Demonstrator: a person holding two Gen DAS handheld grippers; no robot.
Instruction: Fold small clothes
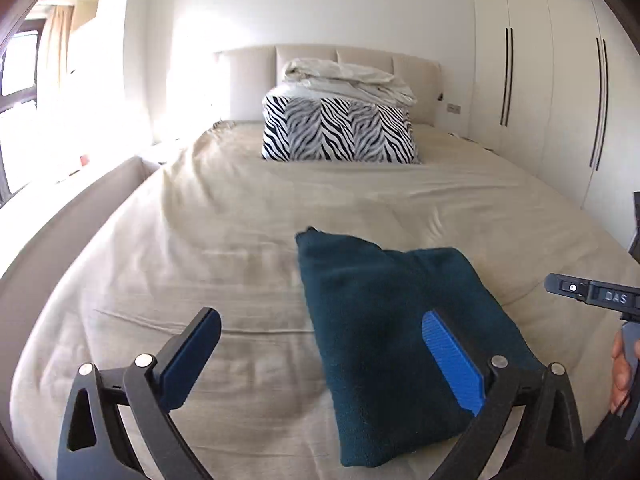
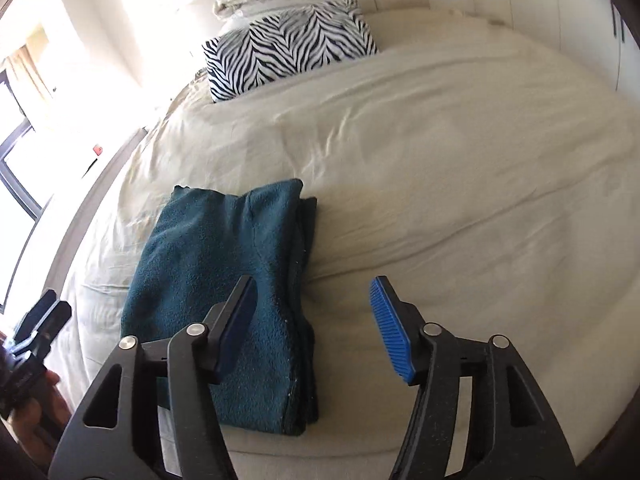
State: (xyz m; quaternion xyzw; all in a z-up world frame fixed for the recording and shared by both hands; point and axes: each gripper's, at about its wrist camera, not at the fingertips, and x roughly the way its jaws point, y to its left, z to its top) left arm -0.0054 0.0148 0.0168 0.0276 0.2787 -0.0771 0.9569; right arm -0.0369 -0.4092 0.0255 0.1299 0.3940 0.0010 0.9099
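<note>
A dark teal fleece garment (image 1: 384, 320) lies folded into a narrow rectangle on the beige bed sheet (image 1: 240, 240). It also shows in the right wrist view (image 2: 224, 272). My left gripper (image 1: 320, 344) is open and empty, held above the garment's near left edge. My right gripper (image 2: 312, 320) is open and empty, its left finger over the garment's right side. The right gripper's body shows at the right edge of the left wrist view (image 1: 592, 296). The left gripper shows at the left edge of the right wrist view (image 2: 40, 320).
A zebra-print pillow (image 1: 340, 132) with crumpled white bedding (image 1: 348, 80) on top sits at the padded headboard. White wardrobes (image 1: 560, 80) stand to the right. A bright window (image 1: 24, 100) is on the left. Beige sheet (image 2: 440, 160) stretches beyond the garment.
</note>
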